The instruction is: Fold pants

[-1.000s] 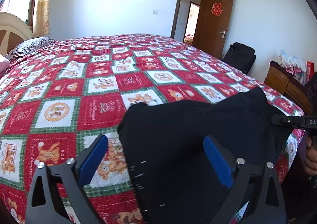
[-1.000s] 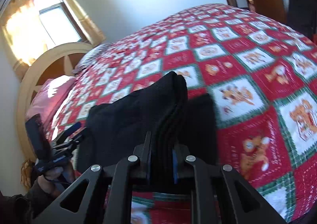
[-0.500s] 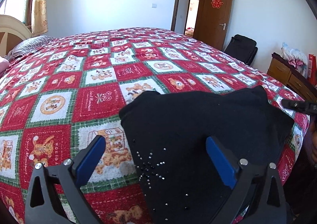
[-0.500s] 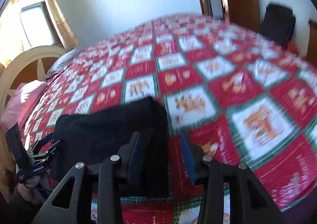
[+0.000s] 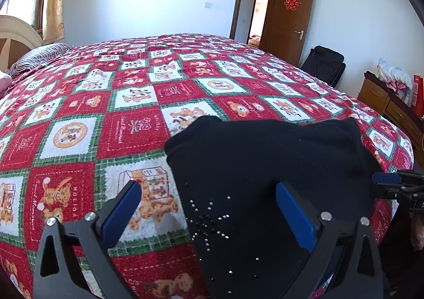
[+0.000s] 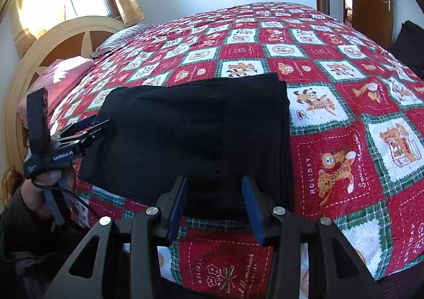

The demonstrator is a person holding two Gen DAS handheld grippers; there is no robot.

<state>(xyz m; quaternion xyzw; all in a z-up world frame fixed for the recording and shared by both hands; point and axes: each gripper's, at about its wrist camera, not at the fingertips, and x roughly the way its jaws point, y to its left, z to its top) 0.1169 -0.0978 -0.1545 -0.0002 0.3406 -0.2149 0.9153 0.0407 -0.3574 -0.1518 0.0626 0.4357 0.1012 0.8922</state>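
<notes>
A: What differs from a second ago?

B: The right hand-held gripper, then clamped on the bunched edge of the black pants, has let go; its blue pads now stand apart with the near edge lying loose between them, untouched.

A: And the pants?

B: Folded into a flat black rectangle near the foot edge of the bed, on the red checked quilt, layered edges stacked at the right side, small studs showing.

A: The other one?

B: The left hand-held gripper hovers wide open over the pants' left edge, holding nothing, angled downward.
</notes>
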